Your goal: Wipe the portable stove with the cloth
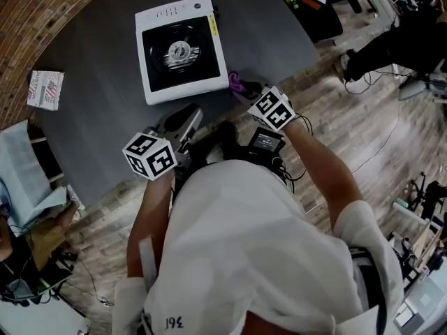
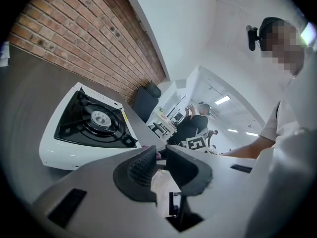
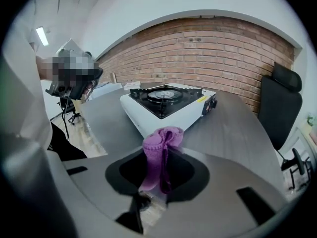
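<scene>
The portable stove (image 1: 181, 49) sits on the dark grey round surface (image 1: 98, 117), toward its far half. It is a white box with a black recessed top and a round burner in the middle. Its longer side runs away from the person, turned a little off square. A wider white strip with small marks lies along the far edge, and a yellow label runs down the right-hand edge.

The right hand-held gripper (image 1: 246, 89) is clamped on the purple knitted cloth (image 1: 236, 84), just off the stove's near right corner. Whether the cloth touches the casing I cannot tell. In the right gripper view the cloth (image 3: 161, 155) is bunched into a narrow roll between the jaws of the right hand-held gripper (image 3: 161, 170). It lies lengthwise along them, its folded end poking out past the tips and pointing at the nearest corner of the portable stove (image 3: 168, 100). A brick wall (image 3: 208, 48) stands behind, with a black chair (image 3: 282, 108) off to the right.

The left hand-held gripper (image 1: 183, 121) hangs lower, near the surface's close edge and apart from the stove. In its own view the left hand-held gripper (image 2: 161, 165) has its jaws narrow, a slim gap between the ribbed pads and nothing in it, with the portable stove (image 2: 91, 125) up and to the left.

A small printed packet (image 1: 45, 89) lies at the surface's far left, well apart from everything else.
</scene>
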A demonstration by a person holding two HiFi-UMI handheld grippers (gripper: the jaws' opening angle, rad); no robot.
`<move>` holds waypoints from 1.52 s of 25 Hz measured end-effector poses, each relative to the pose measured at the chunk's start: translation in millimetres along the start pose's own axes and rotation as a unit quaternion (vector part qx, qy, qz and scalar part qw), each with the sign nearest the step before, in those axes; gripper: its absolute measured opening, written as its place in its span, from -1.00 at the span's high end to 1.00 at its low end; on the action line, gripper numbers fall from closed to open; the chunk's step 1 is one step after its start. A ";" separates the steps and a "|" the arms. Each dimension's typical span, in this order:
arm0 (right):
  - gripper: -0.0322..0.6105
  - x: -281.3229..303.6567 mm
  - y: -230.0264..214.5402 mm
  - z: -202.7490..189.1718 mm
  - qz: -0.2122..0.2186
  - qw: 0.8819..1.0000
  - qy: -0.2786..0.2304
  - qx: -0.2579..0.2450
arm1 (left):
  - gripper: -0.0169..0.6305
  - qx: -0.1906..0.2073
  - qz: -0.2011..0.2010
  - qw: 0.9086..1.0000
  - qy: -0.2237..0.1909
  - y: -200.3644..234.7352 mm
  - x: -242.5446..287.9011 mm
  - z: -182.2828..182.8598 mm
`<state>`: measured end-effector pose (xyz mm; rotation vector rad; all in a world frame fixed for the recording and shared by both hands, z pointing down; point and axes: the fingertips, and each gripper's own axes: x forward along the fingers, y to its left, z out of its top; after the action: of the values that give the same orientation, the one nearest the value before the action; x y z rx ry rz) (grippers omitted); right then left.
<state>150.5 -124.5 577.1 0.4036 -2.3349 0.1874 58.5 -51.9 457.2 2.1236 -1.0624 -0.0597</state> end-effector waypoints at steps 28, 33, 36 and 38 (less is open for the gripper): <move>0.58 54.6 107.1 154.8 0.082 0.983 -0.071 0.151 | 0.75 -0.010 0.008 0.999 -0.031 59.7 -86.1 19.8; 0.58 86.6 117.9 164.2 0.102 0.975 -0.050 0.192 | 0.75 -0.017 0.019 0.999 -0.038 68.1 -100.9 16.1; 0.58 96.2 109.8 157.7 0.087 0.973 -0.032 0.213 | 0.75 -0.019 0.021 0.999 -0.040 70.0 -104.9 15.4; 0.58 97.3 103.7 154.8 0.081 0.971 -0.027 0.224 | 0.75 -0.021 0.022 0.999 -0.041 71.2 -105.7 14.8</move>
<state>-52.1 -88.5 533.9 0.4388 -2.3704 0.7997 -63.6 -13.0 463.4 2.0756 -1.1454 -0.1480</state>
